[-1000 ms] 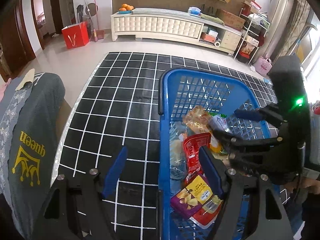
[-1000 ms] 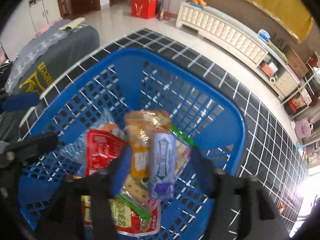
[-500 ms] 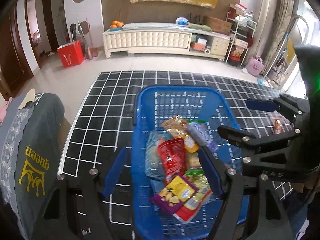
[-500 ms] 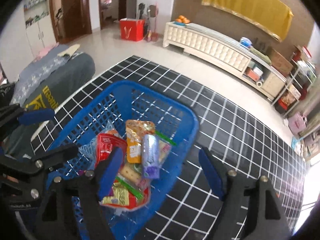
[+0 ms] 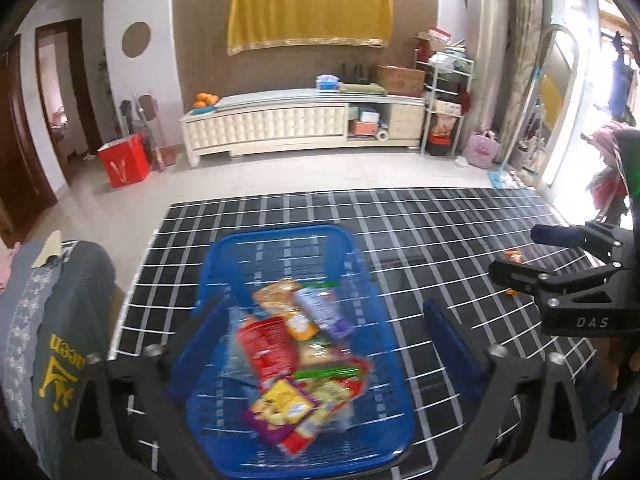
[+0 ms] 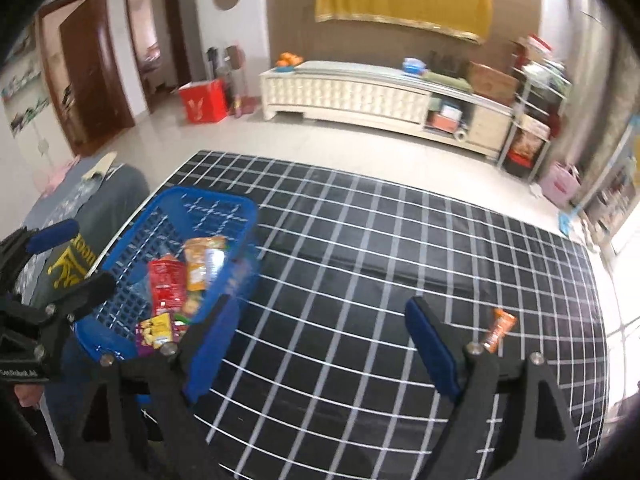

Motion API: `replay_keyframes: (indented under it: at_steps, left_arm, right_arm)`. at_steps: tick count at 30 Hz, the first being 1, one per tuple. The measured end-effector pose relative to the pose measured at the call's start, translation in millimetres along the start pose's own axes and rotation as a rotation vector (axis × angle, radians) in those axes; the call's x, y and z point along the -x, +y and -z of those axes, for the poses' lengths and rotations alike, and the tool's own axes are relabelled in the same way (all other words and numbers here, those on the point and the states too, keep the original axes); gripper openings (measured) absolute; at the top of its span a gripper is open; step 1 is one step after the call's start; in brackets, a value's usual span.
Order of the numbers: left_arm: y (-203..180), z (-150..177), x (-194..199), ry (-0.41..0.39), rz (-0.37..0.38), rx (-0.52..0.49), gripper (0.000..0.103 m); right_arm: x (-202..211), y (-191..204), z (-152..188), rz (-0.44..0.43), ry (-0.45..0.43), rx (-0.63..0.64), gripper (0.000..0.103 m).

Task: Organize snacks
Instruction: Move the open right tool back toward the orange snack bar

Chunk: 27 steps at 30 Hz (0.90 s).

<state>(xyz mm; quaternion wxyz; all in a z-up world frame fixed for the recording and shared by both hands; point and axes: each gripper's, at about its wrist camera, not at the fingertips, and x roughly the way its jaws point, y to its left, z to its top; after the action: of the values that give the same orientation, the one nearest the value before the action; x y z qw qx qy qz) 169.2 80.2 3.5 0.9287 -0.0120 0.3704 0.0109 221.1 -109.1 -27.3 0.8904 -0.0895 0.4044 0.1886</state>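
A blue plastic basket (image 5: 280, 240) (image 6: 168, 208) sits on the black grid mat and holds several snack packets, among them a red packet (image 5: 266, 344) (image 6: 166, 284) and an orange one (image 5: 280, 300) (image 6: 198, 264). My left gripper (image 5: 320, 344) hangs open above the basket with nothing between its fingers. My right gripper (image 6: 320, 340) is open too, above bare mat to the basket's right. A small orange snack bar (image 6: 498, 330) (image 5: 512, 256) lies alone on the mat, just right of the right gripper's right finger.
The black mat (image 6: 400, 248) with white grid lines covers the floor in front of me. A grey cushion with yellow print (image 5: 52, 340) lies left of the basket. Far back stand a white cabinet (image 5: 304, 124), a red bag (image 5: 124, 160) and shelving (image 5: 444, 100).
Both grippers have risen and drawn back from the basket, which now looks smaller. The right gripper has swung right, off the basket and over bare mat. Both stayed open.
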Motion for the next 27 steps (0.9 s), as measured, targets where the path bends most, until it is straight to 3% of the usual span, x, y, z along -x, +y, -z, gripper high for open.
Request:
replay_keyframes:
  at_steps: [4, 7, 16, 22, 27]
  left_arm:
    - [-34, -5, -6, 0.007, 0.034, -0.044, 0.103]
    - [-57, -8, -13, 0.011, 0.052, -0.056, 0.103]
    - [-121, -20, -38, 0.038, 0.085, -0.103, 0.103]
    - [-152, -24, -68, 0.064, 0.064, -0.145, 0.103]
    - [-164, -22, -104, 0.113, 0.046, -0.103, 0.103]
  right_arm:
    - [13, -32, 10, 0.026, -0.018, -0.054, 0.093]
    - [20, -53, 17, 0.062, -0.029, -0.07, 0.103]
    - [24, -110, 33, 0.11, -0.017, -0.128, 0.103]
    - [2, -145, 44, 0.124, 0.03, -0.174, 0.103]
    - [-29, -170, 53, 0.126, 0.095, -0.201, 0.103]
